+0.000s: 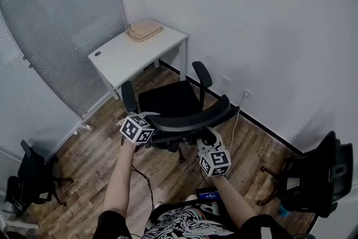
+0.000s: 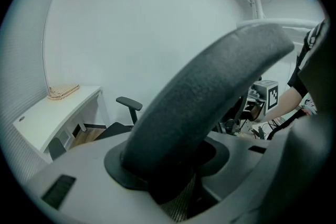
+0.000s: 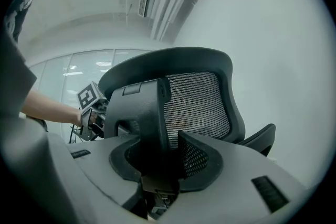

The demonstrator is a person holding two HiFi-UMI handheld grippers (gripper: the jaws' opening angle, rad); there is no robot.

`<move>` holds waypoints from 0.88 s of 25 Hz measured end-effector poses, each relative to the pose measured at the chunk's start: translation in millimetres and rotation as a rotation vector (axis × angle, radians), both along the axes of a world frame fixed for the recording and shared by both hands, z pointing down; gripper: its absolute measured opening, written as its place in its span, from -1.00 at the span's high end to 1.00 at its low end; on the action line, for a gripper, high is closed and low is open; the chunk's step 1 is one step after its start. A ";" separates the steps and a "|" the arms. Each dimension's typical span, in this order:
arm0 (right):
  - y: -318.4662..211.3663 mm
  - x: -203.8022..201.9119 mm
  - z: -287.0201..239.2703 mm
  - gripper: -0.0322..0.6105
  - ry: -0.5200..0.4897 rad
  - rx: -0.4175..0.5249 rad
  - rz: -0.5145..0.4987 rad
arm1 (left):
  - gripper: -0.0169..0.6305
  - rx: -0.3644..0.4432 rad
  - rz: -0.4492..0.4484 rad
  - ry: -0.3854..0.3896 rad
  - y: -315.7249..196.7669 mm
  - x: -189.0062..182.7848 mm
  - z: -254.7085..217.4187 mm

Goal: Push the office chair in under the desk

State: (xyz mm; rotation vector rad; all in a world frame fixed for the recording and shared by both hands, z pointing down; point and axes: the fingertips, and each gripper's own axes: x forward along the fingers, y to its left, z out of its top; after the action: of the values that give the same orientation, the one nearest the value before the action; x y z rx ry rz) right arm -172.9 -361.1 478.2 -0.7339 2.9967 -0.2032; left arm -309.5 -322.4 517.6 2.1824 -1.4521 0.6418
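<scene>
Gripping the office chair (image 1: 168,99): left gripper (image 1: 150,118) and right gripper (image 1: 208,136).

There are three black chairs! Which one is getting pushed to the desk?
Look for the white desk in the far corner. Just in front of it, mid-floor, stands the office chair, seat facing the desk. Unlike the left chair and right chair at the room's edges, it has the left gripper and right gripper clamped on its backrest.

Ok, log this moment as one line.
left gripper: shut on chair | right gripper: shut on chair | chair: facing desk, not under
</scene>
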 end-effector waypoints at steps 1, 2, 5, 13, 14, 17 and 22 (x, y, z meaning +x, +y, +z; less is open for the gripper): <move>-2.5 0.9 0.3 0.47 -0.001 0.001 -0.003 | 0.36 0.000 -0.004 -0.001 -1.9 1.0 0.2; -5.1 1.7 0.5 0.48 -0.001 0.001 -0.007 | 0.36 -0.001 -0.009 -0.002 -3.8 1.7 0.6; -13.6 3.4 1.0 0.48 -0.003 0.002 -0.017 | 0.36 -0.004 -0.024 -0.001 -10.2 3.6 1.6; -25.9 2.6 0.9 0.48 -0.009 0.002 -0.039 | 0.36 -0.007 -0.049 0.004 -18.9 3.8 2.2; -27.0 3.2 0.9 0.48 -0.010 0.001 -0.040 | 0.36 -0.008 -0.050 0.005 -19.7 4.5 2.4; -31.3 2.9 -0.1 0.48 -0.015 0.006 -0.042 | 0.36 -0.003 -0.056 0.005 -22.8 4.2 1.3; -40.1 1.9 0.1 0.48 -0.021 0.001 -0.056 | 0.36 -0.007 -0.070 0.012 -29.1 4.0 1.9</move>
State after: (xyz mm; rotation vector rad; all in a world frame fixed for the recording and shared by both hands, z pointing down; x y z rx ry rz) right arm -171.0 -401.2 478.3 -0.6441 2.9993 -0.2103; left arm -305.5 -351.5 519.4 2.1159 -1.5107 0.6079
